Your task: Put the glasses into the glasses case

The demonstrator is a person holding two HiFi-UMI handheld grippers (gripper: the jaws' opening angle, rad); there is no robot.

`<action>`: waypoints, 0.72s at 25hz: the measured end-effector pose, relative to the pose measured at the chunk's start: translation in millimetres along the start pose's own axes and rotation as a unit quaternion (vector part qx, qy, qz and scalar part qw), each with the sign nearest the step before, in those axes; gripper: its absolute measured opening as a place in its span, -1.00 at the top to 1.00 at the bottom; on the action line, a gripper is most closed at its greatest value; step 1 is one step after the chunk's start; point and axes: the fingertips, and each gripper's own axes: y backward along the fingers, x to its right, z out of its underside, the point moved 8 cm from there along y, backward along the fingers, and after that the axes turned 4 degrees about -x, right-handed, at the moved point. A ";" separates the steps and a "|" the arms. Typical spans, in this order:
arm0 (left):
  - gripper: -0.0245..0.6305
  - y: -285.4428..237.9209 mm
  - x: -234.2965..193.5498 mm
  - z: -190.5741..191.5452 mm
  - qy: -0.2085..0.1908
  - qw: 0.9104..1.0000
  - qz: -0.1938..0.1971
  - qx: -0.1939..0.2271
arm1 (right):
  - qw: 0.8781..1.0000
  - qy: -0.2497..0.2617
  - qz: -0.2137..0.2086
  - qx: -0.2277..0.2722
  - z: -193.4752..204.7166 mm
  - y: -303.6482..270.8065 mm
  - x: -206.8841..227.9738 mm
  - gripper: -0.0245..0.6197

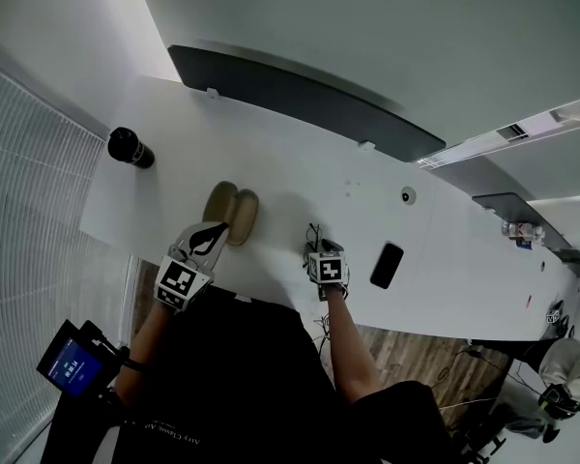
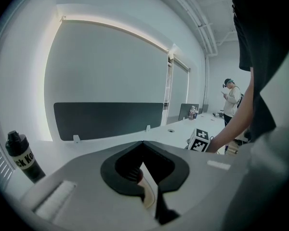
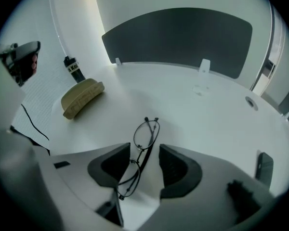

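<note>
The tan case lay on the white table, its two halves side by side in the head view. The left gripper met its near end. That gripper's jaws were together at the tips, with a cream strip pinched between them, apparently the case's edge. The glasses were outside the case, lying folded on the table well to its right. The right gripper had its jaws spread wide on either side of them, pads clear of the frame. A black bottle stood capped beyond the case. A phone lay right of the glasses.
</note>
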 end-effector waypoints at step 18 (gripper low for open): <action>0.90 2.4 -5.4 2.0 0.022 1.000 -0.018 -0.004 | 0.999 -0.008 0.026 -0.043 -12.3 4.6 1.6 0.60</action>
